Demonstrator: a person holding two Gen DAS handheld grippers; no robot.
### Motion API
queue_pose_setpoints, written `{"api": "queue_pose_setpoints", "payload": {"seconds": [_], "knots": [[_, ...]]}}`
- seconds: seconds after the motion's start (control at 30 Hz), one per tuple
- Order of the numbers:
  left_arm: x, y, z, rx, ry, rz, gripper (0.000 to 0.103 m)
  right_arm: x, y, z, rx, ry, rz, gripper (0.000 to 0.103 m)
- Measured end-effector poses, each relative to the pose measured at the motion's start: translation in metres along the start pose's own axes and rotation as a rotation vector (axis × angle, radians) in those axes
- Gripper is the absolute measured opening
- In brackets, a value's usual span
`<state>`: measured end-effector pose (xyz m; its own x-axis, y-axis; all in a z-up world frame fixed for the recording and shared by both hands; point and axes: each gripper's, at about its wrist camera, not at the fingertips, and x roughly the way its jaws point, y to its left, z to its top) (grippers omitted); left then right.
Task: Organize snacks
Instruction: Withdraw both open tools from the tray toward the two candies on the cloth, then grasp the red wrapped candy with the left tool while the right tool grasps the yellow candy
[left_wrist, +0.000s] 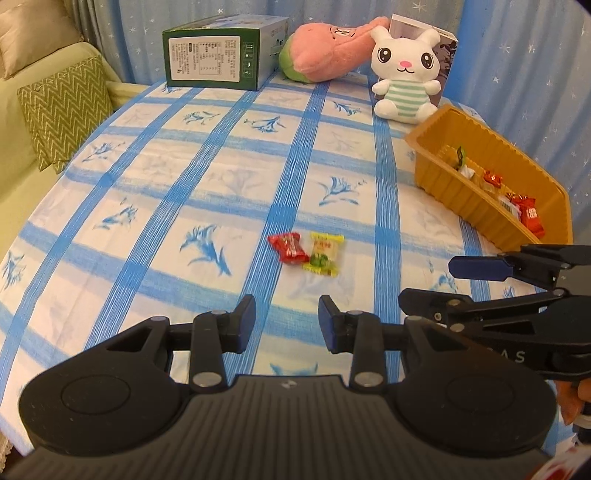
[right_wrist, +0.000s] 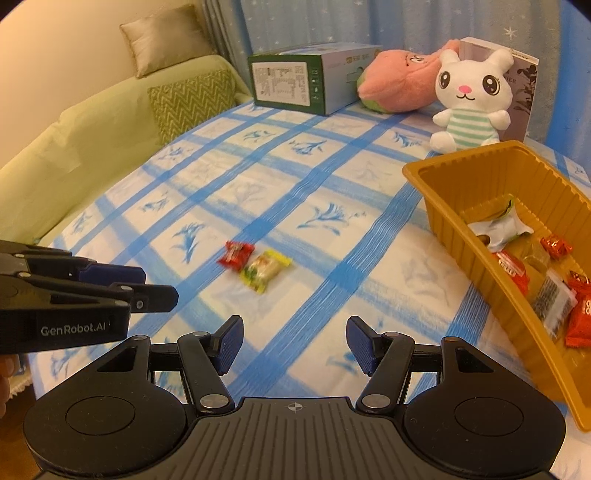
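While your left gripper and right gripper hover with jaws apart and empty, "GenRobot.AI" reads on the left one's side. Ahead, the red candy touches the yellow candy on the tablecloth; the orange tray sits right.

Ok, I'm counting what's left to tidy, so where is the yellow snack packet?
The yellow snack packet lies loose on the tablecloth mid-table, touching the red candy on its left, ahead of both grippers and left of the orange tray.
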<state>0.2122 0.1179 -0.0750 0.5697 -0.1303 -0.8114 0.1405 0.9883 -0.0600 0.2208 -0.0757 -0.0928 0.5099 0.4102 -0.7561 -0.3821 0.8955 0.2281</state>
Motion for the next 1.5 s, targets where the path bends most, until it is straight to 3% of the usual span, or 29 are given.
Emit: {"api": "queue_pose_setpoints", "payload": {"seconds": [0.3, 0.67, 0.83, 1.1, 1.5], "knots": [[0.027, 0.003, 0.024, 0.025, -0.025, -0.022, 0.033, 0.018, -0.014, 0.016, 0.068, -0.025, -0.03, 0.062], [0.067, 0.005, 0.04, 0.051, 0.019, -0.031, 0.033, 0.03, -0.028, 0.022, 0.112, -0.017, -0.057, 0.062], [0.078, 0.007, 0.045, 0.056, 0.04, -0.041, 0.028, 0.034, -0.032, 0.022, 0.125, -0.011, -0.062, 0.062], [0.088, 0.01, 0.045, 0.062, 0.076, -0.071, 0.017, 0.04, -0.031, 0.026, 0.125, -0.002, -0.055, 0.062], [0.084, 0.018, 0.042, 0.065, 0.069, -0.06, 0.014, 0.052, -0.016, 0.031, 0.094, 0.015, -0.012, 0.061]]}}
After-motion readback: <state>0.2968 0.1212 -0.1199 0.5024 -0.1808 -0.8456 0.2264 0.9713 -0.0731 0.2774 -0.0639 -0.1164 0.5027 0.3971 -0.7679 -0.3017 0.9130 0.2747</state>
